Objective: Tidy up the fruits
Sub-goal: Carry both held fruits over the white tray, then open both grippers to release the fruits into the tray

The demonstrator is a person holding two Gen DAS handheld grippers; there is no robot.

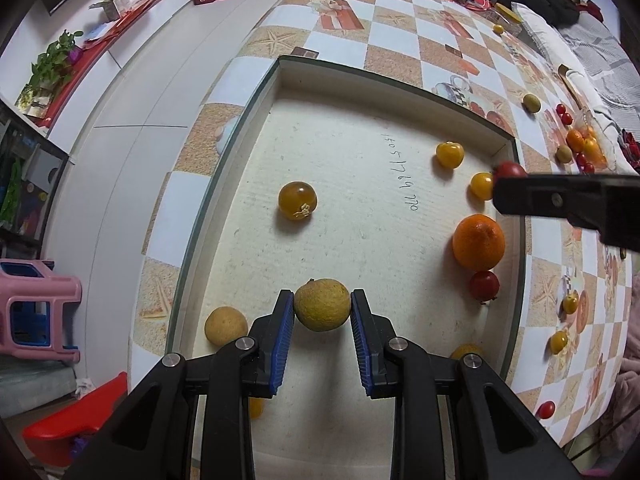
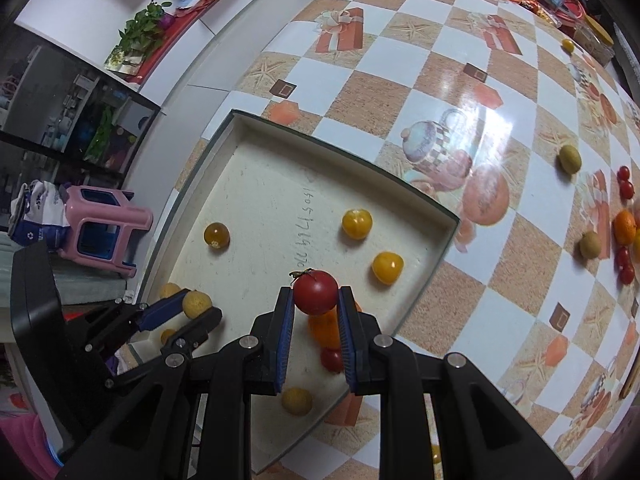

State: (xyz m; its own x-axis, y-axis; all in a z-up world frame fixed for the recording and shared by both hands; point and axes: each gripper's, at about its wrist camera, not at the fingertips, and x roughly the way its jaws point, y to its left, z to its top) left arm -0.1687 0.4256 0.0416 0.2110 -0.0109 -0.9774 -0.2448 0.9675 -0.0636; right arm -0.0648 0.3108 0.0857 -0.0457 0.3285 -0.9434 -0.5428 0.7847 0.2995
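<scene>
Right wrist view: right hand-held gripper [image 2: 316, 300] clamps a cherry tomato [image 2: 315, 292] directly above the shallow tray [image 2: 448, 240]; left hand-held gripper [image 1: 322, 307] grips a longan [image 1: 322, 305] over the same tray

Bright, sharp frames; fisheye-bent edges, tablecloth [image 2: 486, 92] glare.

An orange [image 2: 325, 326] and small red tomato [image 2: 331, 359] sit half hidden behind the jaws

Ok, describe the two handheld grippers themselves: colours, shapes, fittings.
The left gripper and the right gripper look alike: matte black plastic linkage arms with triangular cut-outs, round silver pivot bolts, and two flat fingers faced with ribbed blue pads. No cables, markings, hands or sleeves show.
</scene>
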